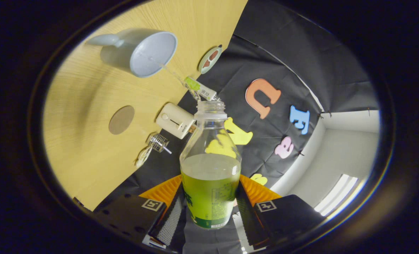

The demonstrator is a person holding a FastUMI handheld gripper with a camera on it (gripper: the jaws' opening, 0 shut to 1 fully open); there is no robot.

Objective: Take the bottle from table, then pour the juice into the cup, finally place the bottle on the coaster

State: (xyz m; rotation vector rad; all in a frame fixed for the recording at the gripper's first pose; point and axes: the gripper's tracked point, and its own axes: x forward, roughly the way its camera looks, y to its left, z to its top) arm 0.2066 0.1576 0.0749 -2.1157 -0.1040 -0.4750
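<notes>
Gripper view, whole scene rolled hard sideways. Gripper [209,208] clamped on the bottle [210,165], both fingers pressing its lower labelled body from either side. Bottle clear plastic, cap off, open neck pointing away from the fingers. Greenish juice fills roughly the lower half; its surface sits level across the bottle just above the label.

Cup [139,51] is a pale blue-grey mug with a handle, standing on the wooden bench [86,106], well beyond the bottle's mouth, its opening facing the camera. Inside of the cup looks pale; can't tell any liquid level. A thin clear streak runs between the cup rim and the small things near the bottle mouth; can't tell what it is.

Round brownish coaster [121,120] lies flat on the bench, bare, between the cup and the fingers, apart from both.

Near the bench edge: white boxy gadget [175,120], a small wire whisk-like item [159,143], a small tube with green label [200,88] just beyond the bottle mouth, a round patterned disc [210,59].
</notes>
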